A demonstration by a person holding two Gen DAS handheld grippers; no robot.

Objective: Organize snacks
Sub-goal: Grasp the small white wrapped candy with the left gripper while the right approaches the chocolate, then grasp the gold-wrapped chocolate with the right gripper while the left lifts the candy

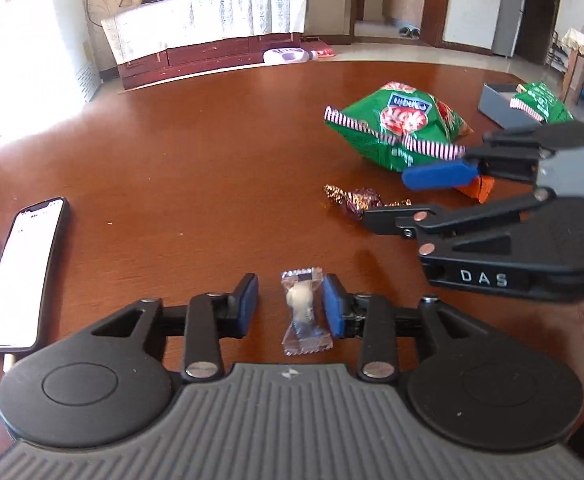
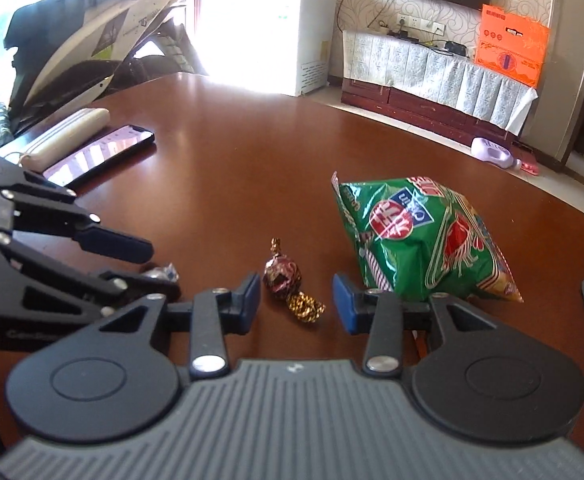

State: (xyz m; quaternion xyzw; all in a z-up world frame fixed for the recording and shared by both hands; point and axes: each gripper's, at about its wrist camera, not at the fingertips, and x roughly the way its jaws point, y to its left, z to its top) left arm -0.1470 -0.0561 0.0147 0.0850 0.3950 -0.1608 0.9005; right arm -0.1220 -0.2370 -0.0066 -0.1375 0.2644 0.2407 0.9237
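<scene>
Snacks lie on a glossy brown wooden desk (image 1: 196, 152) in a sunlit living room. Left wrist view: the left claw (image 1: 290, 306) stands apart around a clear-wrapped white candy (image 1: 302, 308), its long axis along the fingers, untouched. A crinkly green chip bag (image 1: 399, 124) lies beyond. Right wrist view: the right claw (image 2: 296, 303) stands apart around a foil-wrapped chocolate (image 2: 286, 280), twisted ends pointing away and toward the camera.

You are working in bright daylight that is blowing out the window side in both views, glaring off the glossy tabletop (image 1: 212, 152), while fisheye bending is curving the edges and motion is blurring the right tool (image 1: 431, 164).
</scene>
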